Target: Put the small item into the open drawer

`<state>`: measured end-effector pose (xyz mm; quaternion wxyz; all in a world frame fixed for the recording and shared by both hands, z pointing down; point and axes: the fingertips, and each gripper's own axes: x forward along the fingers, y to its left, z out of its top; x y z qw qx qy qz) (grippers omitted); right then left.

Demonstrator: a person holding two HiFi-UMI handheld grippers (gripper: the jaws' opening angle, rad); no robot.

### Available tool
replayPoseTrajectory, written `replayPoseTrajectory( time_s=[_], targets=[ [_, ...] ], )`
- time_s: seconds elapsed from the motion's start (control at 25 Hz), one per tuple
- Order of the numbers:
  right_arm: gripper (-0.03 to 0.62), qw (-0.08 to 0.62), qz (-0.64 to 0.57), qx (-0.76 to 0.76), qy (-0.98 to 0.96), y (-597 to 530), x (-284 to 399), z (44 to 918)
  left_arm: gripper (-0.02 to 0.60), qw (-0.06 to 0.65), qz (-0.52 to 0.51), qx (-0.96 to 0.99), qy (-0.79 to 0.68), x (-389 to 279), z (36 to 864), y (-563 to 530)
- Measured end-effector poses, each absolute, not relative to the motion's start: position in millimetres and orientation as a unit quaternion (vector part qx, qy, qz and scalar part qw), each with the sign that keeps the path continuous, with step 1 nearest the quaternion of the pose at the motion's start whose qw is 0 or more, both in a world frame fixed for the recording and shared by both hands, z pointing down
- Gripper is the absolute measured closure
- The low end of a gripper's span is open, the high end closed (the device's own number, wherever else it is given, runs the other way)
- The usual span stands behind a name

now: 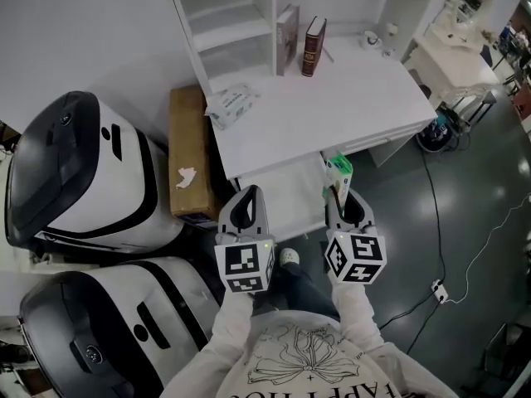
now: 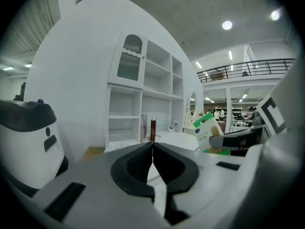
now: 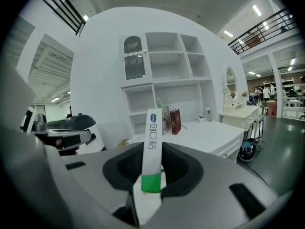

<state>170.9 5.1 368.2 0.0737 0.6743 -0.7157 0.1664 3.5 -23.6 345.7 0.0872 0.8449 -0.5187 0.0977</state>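
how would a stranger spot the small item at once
Find the white desk with its open drawer. Over the drawer, the right claw pinches a flat packet upright. Unlike the brown book, it is white with a green end.

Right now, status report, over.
Left hand-held gripper shut, empty. Right hand-held gripper shut on green-and-white packet, at open drawer. Nothing in the way.

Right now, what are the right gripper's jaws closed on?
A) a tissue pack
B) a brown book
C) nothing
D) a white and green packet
D: the right gripper view shows the right gripper clamping a slim white and green packet upright between its jaws; the brown book stands on the desk.
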Motion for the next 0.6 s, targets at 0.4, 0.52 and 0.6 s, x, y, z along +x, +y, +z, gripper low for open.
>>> replayPoseTrajectory(
  time_s=[0.4,0.52,0.6],
  targets=[
    [0.505,0.098,0.197,0.642,-0.734,-64.9,188.9,400.4,0.577,0.106,0.121,0.827,-0.539,25.5,368.4,-86.8],
    [0.505,0.102,0.21,0.633,-0.738,-76.6,189.6,412.4,0.577,0.11,0.129,0.822,-0.544,27.1,376.0,-98.2],
    [0.505,0.105,0.219,0.628,-0.739,-83.3,191.3,421.3,0.577,0.116,0.134,0.819,-0.545,28.7,384.1,-103.4]
  ],
)
